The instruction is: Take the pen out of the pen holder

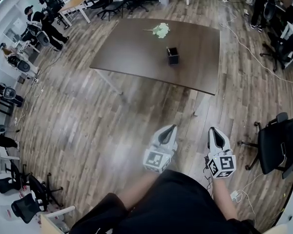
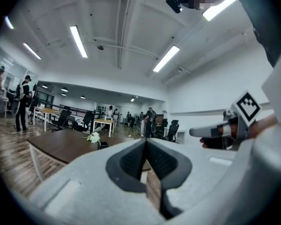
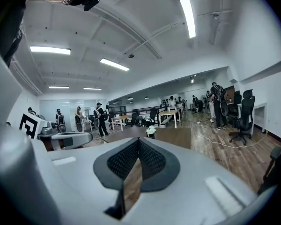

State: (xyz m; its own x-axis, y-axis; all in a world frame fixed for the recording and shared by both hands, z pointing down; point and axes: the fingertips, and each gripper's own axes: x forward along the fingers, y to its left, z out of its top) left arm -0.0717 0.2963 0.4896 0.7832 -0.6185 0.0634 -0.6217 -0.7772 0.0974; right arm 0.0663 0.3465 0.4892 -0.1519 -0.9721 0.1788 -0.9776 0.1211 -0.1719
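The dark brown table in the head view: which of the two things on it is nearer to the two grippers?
The black square pen holder; the white flower bunch lies beyond it, near the far edge of the table.

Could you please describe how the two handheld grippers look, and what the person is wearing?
The light grey plastic left gripper and the matching right gripper are both wedge-shaped and narrow to a point. Each carries a white cube with black square markers at its rear end. The jaw pads on the inner faces are black and ribbed. The person wears black clothing.
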